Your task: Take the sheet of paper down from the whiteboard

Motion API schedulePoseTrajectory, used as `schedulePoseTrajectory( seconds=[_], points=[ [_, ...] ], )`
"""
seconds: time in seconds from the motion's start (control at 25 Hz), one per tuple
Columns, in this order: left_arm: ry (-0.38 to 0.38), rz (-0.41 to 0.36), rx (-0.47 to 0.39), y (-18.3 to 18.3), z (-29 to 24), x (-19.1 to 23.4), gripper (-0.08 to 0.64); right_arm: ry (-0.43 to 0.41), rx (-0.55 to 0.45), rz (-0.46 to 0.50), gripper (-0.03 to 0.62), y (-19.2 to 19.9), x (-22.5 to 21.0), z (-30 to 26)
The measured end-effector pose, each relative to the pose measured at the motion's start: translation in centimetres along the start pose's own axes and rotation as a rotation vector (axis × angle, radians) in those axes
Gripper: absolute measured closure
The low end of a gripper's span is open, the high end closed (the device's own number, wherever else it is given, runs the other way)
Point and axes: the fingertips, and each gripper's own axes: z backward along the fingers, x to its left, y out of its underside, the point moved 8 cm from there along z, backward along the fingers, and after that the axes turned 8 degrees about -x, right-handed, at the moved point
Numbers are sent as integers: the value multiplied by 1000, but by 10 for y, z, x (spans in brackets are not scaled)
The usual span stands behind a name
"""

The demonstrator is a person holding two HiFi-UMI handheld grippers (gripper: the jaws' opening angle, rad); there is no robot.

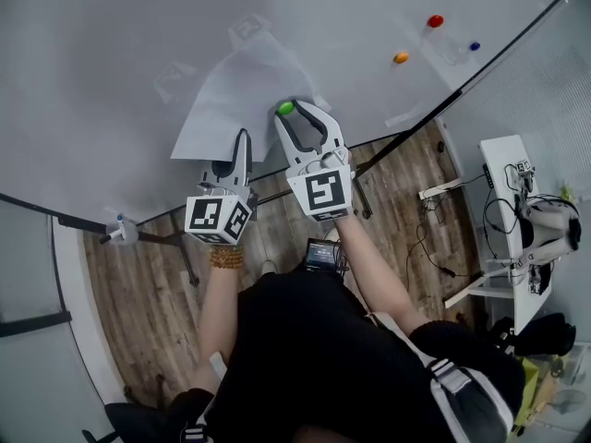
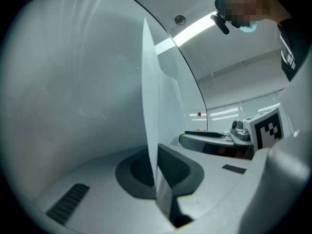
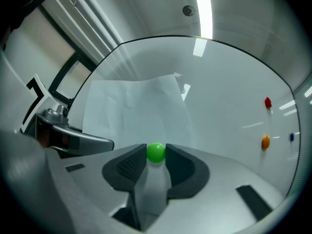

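- Paper (image 1: 235, 100) hangs on the whiteboard (image 1: 111, 44), pinned near its lower right corner by a green magnet (image 1: 286, 108), the only one I can see on it.
- Left gripper (image 1: 244, 138) is clamped tight on the sheet's bottom edge, apparently so the paper cannot drop once freed.
- Right gripper (image 1: 300, 112) has its jaws set wide around the magnet, pads pressing both sides, likely to pluck it off.
- Red magnet (image 1: 435, 20) and orange magnet (image 1: 401, 57) sit well apart, off the sheet.
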Motion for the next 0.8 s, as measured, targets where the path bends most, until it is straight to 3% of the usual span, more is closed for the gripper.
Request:
schedulePoseTrajectory(
  seconds=[0.32, 0.64, 0.8],
  points=[
    [-56, -48, 21, -4, 19, -5, 551, -3, 4, -11, 472, -1, 9, 11],
    [-123, -92, 66, -9, 43, -7, 551, -6, 35, -140, 472, 11, 24, 25],
    [-154, -92, 72, -12, 54, -4, 551, -19, 34, -151, 472, 8, 35, 31]
  ],
)
